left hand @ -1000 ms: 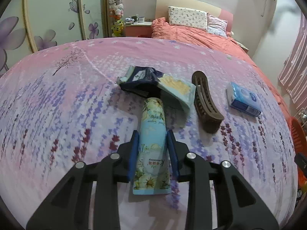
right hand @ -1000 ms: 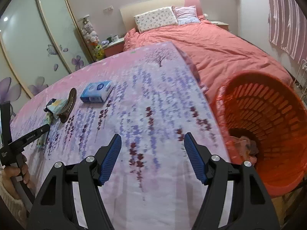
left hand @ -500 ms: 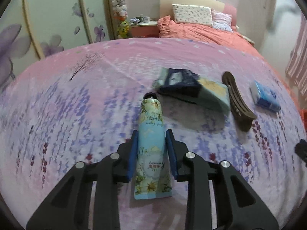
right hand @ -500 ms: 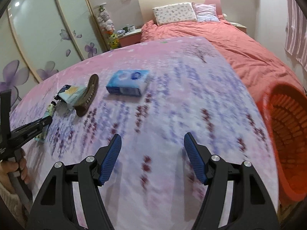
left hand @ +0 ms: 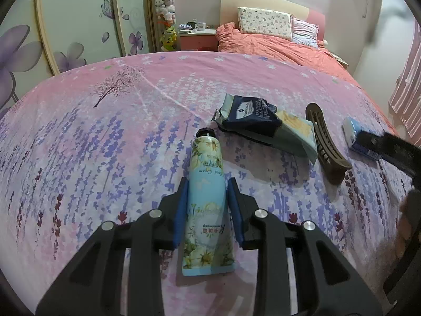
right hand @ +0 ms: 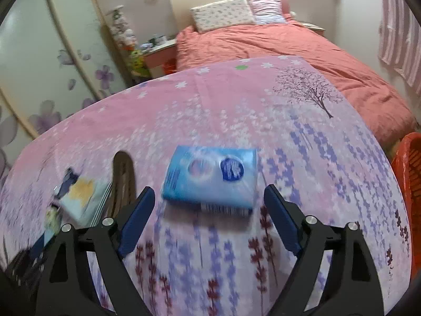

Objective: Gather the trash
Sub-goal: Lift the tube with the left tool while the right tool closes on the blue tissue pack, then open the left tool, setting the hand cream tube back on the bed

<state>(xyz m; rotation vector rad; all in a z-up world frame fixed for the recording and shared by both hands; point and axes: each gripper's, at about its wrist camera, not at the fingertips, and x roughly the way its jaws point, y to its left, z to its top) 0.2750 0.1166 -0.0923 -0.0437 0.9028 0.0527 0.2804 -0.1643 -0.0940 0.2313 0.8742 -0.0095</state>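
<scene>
My left gripper (left hand: pixel 207 184) is shut on a light blue floral hand cream tube (left hand: pixel 208 200), held over the pink flowered cloth (left hand: pixel 105 144). Beyond it lie a dark blue and teal snack bag (left hand: pixel 265 125), a brown curved comb-like piece (left hand: pixel 326 139) and a blue tissue pack (left hand: pixel 355 134). My right gripper (right hand: pixel 209 196) is open, its jaws standing to either side of the near edge of the blue tissue pack (right hand: pixel 210 179). The snack bag (right hand: pixel 81 200) and the brown piece (right hand: pixel 122 181) lie to its left. The view is blurred.
An orange plastic basket (right hand: pixel 407 184) stands off the cloth's right edge. A bed with a salmon quilt (right hand: pixel 276 52) lies behind. Sliding wardrobe doors with purple flowers (left hand: pixel 65 26) and a nightstand (left hand: pixel 197 36) stand at the back left.
My right gripper swung left away from the orange basket and came up to the blue tissue pack. My left gripper lifted the cream tube away from the snack bag.
</scene>
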